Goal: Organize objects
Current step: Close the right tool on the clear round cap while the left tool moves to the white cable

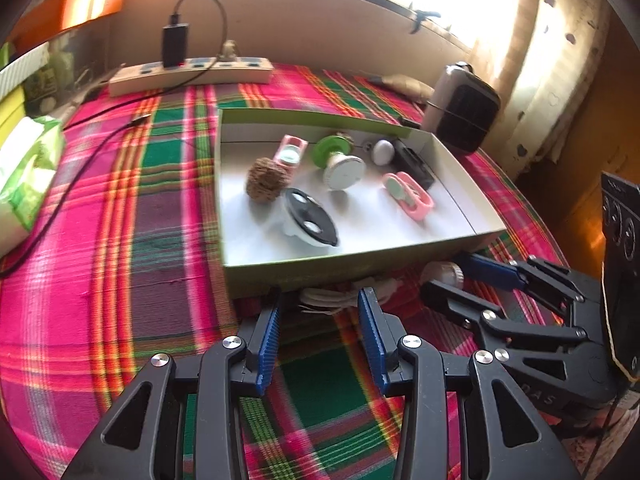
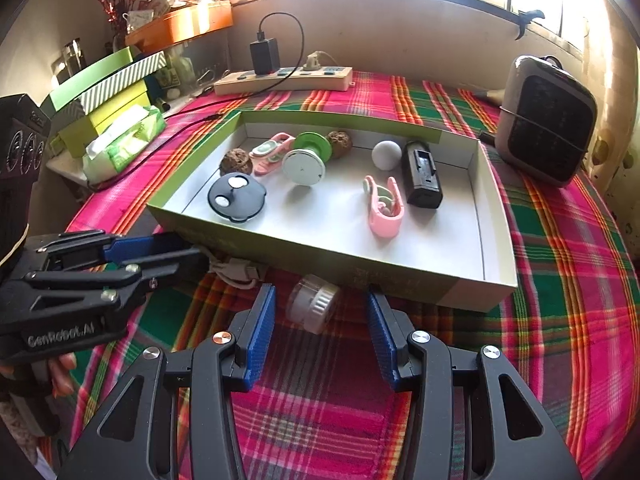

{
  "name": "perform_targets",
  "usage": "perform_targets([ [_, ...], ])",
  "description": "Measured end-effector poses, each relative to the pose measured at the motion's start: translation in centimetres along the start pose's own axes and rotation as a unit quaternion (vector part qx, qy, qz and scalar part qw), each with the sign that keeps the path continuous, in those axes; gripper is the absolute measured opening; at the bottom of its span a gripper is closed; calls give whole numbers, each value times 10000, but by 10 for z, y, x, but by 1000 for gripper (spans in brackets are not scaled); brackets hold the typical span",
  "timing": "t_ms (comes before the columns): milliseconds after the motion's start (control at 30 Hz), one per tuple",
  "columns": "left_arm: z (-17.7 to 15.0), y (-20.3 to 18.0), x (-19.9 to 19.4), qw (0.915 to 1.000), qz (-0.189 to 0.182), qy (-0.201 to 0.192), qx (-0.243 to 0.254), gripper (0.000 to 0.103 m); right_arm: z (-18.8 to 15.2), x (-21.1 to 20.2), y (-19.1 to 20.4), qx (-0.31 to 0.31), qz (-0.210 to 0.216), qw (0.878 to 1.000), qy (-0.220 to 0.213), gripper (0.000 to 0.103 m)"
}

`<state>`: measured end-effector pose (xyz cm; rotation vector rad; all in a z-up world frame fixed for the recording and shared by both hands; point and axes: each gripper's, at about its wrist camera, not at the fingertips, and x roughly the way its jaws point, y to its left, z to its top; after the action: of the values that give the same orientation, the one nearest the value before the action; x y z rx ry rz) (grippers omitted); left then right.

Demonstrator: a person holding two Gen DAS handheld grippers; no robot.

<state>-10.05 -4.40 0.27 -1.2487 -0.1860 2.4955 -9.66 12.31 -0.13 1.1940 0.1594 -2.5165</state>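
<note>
Surface: a table covered by a plaid cloth (image 2: 552,264) in pink, green and orange, set against a plain wall under a bright window. A curtain (image 1: 560,60) hangs at the right of the left wrist view.

Along the back edge lies a power strip (image 2: 284,78) with a black charger (image 2: 264,56) plugged in; its cable (image 1: 80,152) trails forward over the cloth. A dark speaker (image 2: 548,120) stands at the back right corner, just beside the box. At the left edge sit a tissue pack (image 2: 124,142) and stacked green boxes (image 2: 108,92), with an orange tray (image 2: 184,24) above them.

A shallow open box (image 2: 496,240) occupies the middle. Inside it lie a black disc (image 2: 236,196), two pink clips (image 2: 384,208), a green-and-white spool (image 2: 308,160), a white ball (image 2: 386,154), a black battery pack (image 2: 422,174) and two brown nuts (image 2: 236,162).

Task items outside the box: a small white knob (image 2: 314,306) lies on the cloth just in front of the box's near wall; a bundled white cord (image 2: 236,270) lies touching that wall to its left.

Left gripper (image 1: 318,330): jaws apart, nothing clamped, tips close to the cord. Right gripper (image 2: 322,330): jaws apart, the knob lying between and just beyond the tips, pads not pressing it. The two grippers work near each other.

Open room: bare cloth lies in front and to the left of the box; the strip between box and speaker is narrow.
</note>
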Motion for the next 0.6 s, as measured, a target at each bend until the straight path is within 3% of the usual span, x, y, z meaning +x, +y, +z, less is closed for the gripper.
perform_targets([
  [367, -7, -16, 1, 9992, -280, 110, 273, 36, -3, -3, -8, 77, -85, 9999, -37, 21],
  [600, -18, -33, -2, 9976, -414, 208, 522, 36, -7, -7, -16, 161, -152, 9997, -70, 20],
])
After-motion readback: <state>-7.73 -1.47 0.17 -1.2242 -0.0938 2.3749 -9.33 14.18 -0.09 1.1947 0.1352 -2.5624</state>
